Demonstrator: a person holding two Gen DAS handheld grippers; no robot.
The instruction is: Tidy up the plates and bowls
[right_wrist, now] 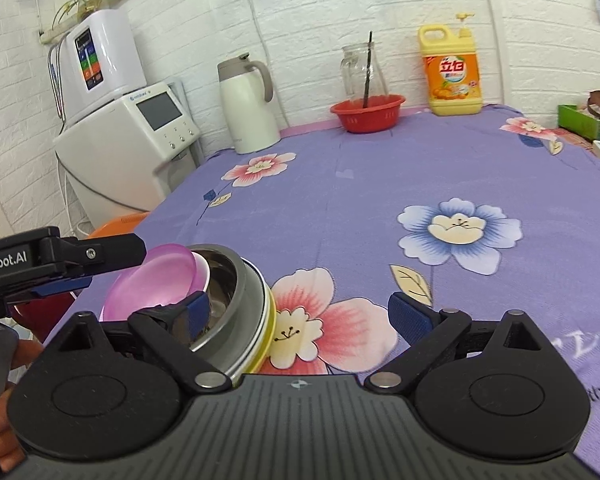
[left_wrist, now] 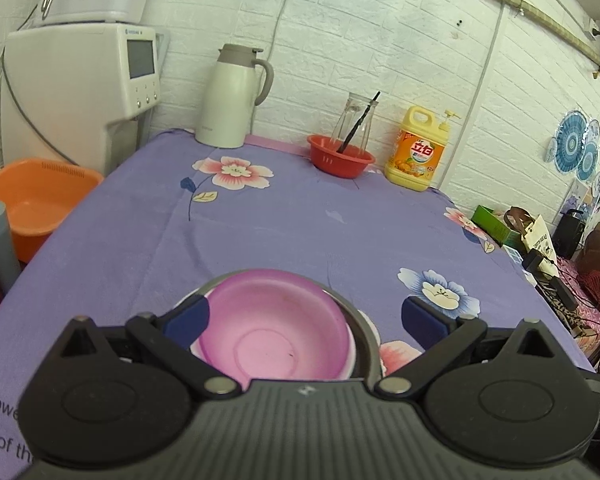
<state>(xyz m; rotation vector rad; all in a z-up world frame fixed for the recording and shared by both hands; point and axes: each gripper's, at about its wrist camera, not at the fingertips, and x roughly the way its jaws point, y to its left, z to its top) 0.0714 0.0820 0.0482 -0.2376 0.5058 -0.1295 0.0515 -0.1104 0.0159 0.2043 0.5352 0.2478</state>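
Note:
A pink plastic bowl (left_wrist: 276,336) lies tilted inside a steel bowl (left_wrist: 364,328) near the table's front edge, with a white bowl rim just under it. The stack also shows in the right wrist view, pink bowl (right_wrist: 152,280) in steel bowl (right_wrist: 236,292), over a yellow-rimmed piece (right_wrist: 271,320). My left gripper (left_wrist: 306,318) is open, its fingers on either side of the stack, above it. It also shows from the side in the right wrist view (right_wrist: 80,268). My right gripper (right_wrist: 302,314) is open and empty, just right of the stack.
A purple floral cloth (left_wrist: 300,216) covers the table. At the back stand a white thermos jug (left_wrist: 234,96), a red basket (left_wrist: 340,156) with a glass jar, and a yellow detergent bottle (left_wrist: 418,152). An orange basin (left_wrist: 36,204) and a white appliance (left_wrist: 80,92) stand left.

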